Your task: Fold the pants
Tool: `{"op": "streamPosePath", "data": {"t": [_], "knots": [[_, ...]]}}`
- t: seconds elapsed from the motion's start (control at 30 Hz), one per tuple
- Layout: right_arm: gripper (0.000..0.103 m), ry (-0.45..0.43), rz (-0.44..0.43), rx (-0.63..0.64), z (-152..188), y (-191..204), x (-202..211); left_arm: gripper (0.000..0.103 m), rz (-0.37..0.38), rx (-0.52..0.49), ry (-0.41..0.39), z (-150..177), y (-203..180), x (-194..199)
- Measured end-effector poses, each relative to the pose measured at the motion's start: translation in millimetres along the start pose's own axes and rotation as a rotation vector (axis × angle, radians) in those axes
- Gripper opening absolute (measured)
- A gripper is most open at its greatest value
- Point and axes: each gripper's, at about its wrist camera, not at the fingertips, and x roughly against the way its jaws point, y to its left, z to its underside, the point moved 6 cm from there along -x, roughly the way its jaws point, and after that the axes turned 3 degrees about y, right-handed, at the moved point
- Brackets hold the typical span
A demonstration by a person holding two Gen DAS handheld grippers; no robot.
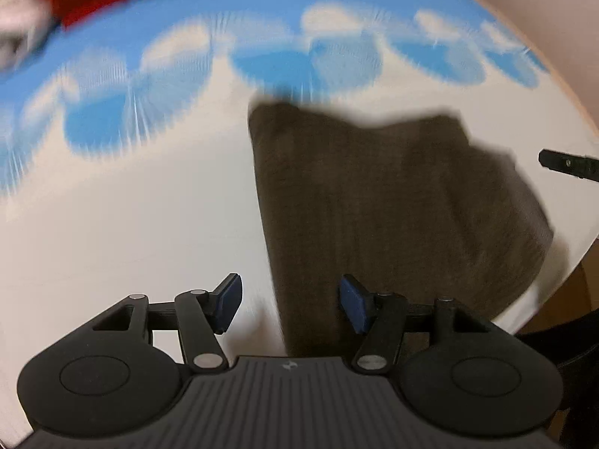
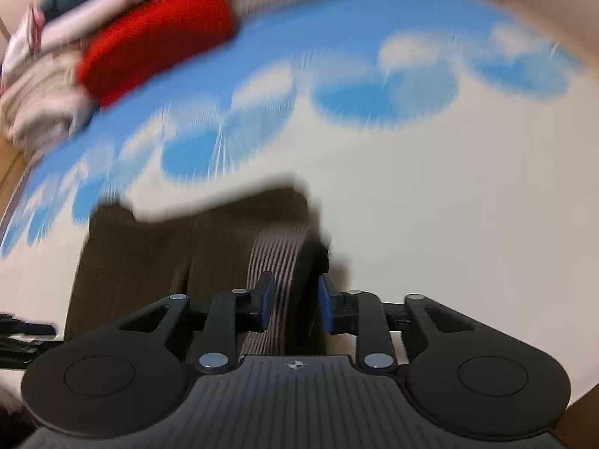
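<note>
Brown pants (image 1: 374,205) down on the white part of the table (image 1: 131,243), close to the near edge and toward the near right corner, well short of the blue pattern along the far side. Already folded into one thick strip, by the look of it. Long way running from the near edge toward the far edge, with the bumpy, stepped end pointing away and the other end hidden under the tool. Left claw (image 1: 291,295) wide and holding nothing, hanging just above the left side edge of the strip — likely placed there to hold that edge straight or to be ready for the next grab. Right claw (image 2: 295,295) narrow, over the right side of the pants, with a striped fold (image 2: 277,262) standing up between the blue pads (image 2: 325,299). Pinching it or only close to it — cannot tell, too blurry. Probably a bit of the pants seen close up, but not sure. If held, then most likely held at the side so as to lift the cloth and bring it over for one more fold across the long way. At the far left corner, a red cloth (image 2: 157,33) and a pile of clothes (image 2: 41,104), well apart from the pants and out of the way, maybe done or waiting. White cover showing on both sides of the pants, good room for laying them flat.
</note>
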Motion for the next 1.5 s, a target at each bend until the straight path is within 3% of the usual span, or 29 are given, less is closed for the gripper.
{"op": "streamPosePath", "data": {"t": [0.07,0.17,0.2,0.3,0.37,0.43,0.53,0.83,0.9,1.07,1.23,1.33,1.4,1.5], "knots": [[0.041,-0.045,-0.085,0.046,-2.3,13.2,9.9,0.058,-0.007,-0.057,-0.083,-25.1,-0.4,13.7],[0.043,-0.010,-0.197,0.199,11.1,39.5,8.8,0.032,0.036,-0.116,-0.188,-50.8,-8.1,13.6],[0.043,0.008,-0.203,0.259,17.9,45.5,8.5,0.024,0.060,-0.128,-0.207,-54.9,-11.7,7.4],[0.043,0.073,-0.156,0.395,35.8,52.5,-2.3,0.019,0.085,-0.181,-0.216,-59.3,-25.4,-22.1],[0.041,0.186,-0.068,0.439,51.2,41.8,-21.6,0.018,0.021,-0.256,-0.202,-64.9,-32.5,-40.3],[0.038,0.253,-0.007,0.498,67.5,32.5,-33.4,0.019,-0.043,-0.257,-0.143,-70.5,-24.5,-67.4],[0.038,0.239,-0.049,0.489,63.2,34.3,-31.9,0.022,-0.043,-0.193,-0.059,-71.2,-10.7,-94.6],[0.038,0.252,-0.045,0.465,62.8,36.6,-35.1,0.022,-0.040,-0.189,-0.078,-69.0,-10.4,-90.9],[0.038,0.251,-0.041,0.467,64.0,36.6,-34.3,0.030,-0.040,-0.179,-0.087,-65.7,-10.5,-80.2],[0.038,0.245,-0.032,0.460,63.1,37.8,-34.0,0.033,0.036,-0.177,-0.106,-46.6,-8.0,-46.5],[0.039,0.222,-0.026,0.430,60.8,39.8,-25.5,0.033,0.149,-0.284,-0.097,-10.2,-17.5,-15.6],[0.040,0.203,-0.013,0.415,58.1,38.4,-20.7,0.033,0.229,-0.364,-0.053,14.9,-27.8,-11.0],[0.041,0.184,0.004,0.399,54.5,35.5,-17.3,0.033,0.319,-0.402,0.019,34.2,-33.4,-18.5],[0.042,0.223,0.035,0.366,55.7,24.9,-23.1,0.031,0.289,-0.487,0.079,59.3,-39.2,-40.9]]}}
